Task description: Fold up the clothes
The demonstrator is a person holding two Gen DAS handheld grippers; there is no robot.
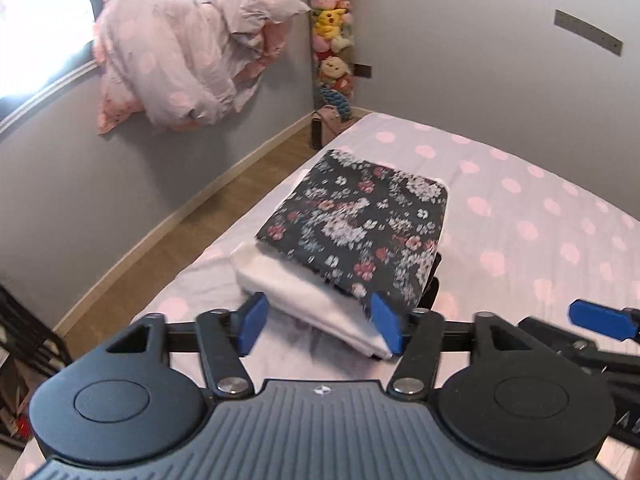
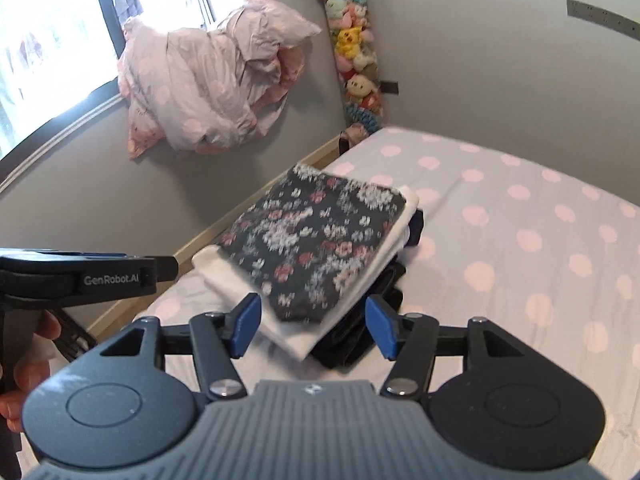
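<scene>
A folded dark floral garment (image 1: 360, 220) (image 2: 316, 240) tops a small stack on the bed, above a folded white garment (image 1: 304, 300) (image 2: 296, 328) and a black one (image 2: 360, 340) at the bottom. My left gripper (image 1: 320, 326) hangs above the stack's near edge, jaws apart with nothing between the blue pads. My right gripper (image 2: 314, 326) is likewise open over the near corner of the stack, clear of the cloth. The right gripper's blue fingertip (image 1: 600, 320) shows at the right of the left wrist view, and the left gripper's black body (image 2: 80, 276) at the left of the right wrist view.
The bed sheet (image 1: 520, 208) (image 2: 520, 220) is pale with pink dots. A crumpled pink duvet (image 1: 180, 60) (image 2: 208, 80) sits by the window. Plush toys (image 1: 332, 32) (image 2: 356, 52) hang in the corner. Wooden floor (image 1: 180, 248) runs left of the bed. A hand (image 2: 24, 368) holds the left gripper.
</scene>
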